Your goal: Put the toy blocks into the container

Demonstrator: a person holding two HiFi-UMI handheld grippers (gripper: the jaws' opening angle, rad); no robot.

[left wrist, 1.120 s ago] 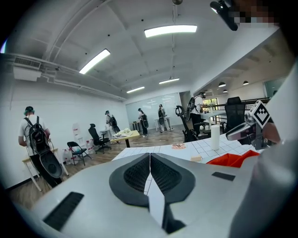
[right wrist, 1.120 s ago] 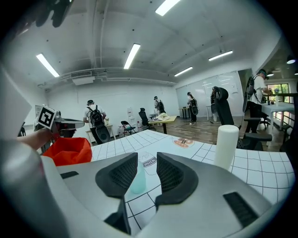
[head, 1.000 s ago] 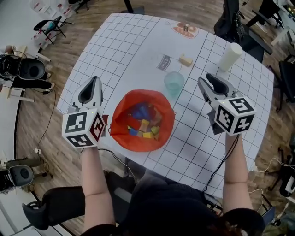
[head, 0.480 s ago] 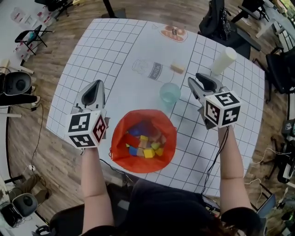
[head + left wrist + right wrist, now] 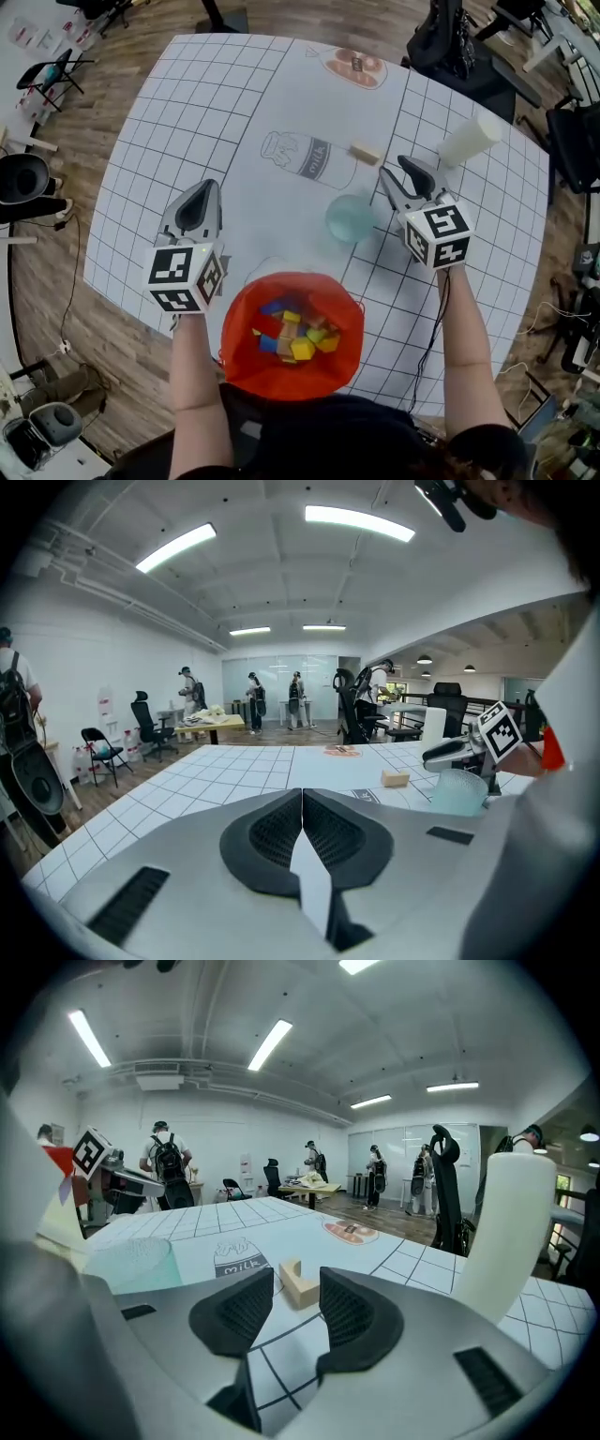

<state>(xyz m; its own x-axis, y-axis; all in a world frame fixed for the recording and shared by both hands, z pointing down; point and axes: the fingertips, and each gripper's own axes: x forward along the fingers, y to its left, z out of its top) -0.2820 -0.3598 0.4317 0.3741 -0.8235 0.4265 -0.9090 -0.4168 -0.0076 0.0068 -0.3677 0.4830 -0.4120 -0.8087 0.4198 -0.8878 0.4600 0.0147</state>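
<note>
Left gripper (image 5: pixel 201 187): grey tapering shell with a black inset towards the tip.
Right gripper (image 5: pixel 395 172): matching grey shell, black at the tips.
Cubes (image 5: pixel 185 277): white, one at the back of each gripper, each face bearing a black square marker.
Pads (image 5: pixel 273 833): black, finely ribbed.
Cable (image 5: pixel 439 323): thin and black, running beside the right forearm.
Top (image 5: pixel 309 436): dark, forearms left uncovered.

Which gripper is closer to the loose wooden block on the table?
Right. The right gripper is just short of the wooden block, its jaws having just been opening with nothing between them. The left gripper, shut, is well off to the block's left.
</note>
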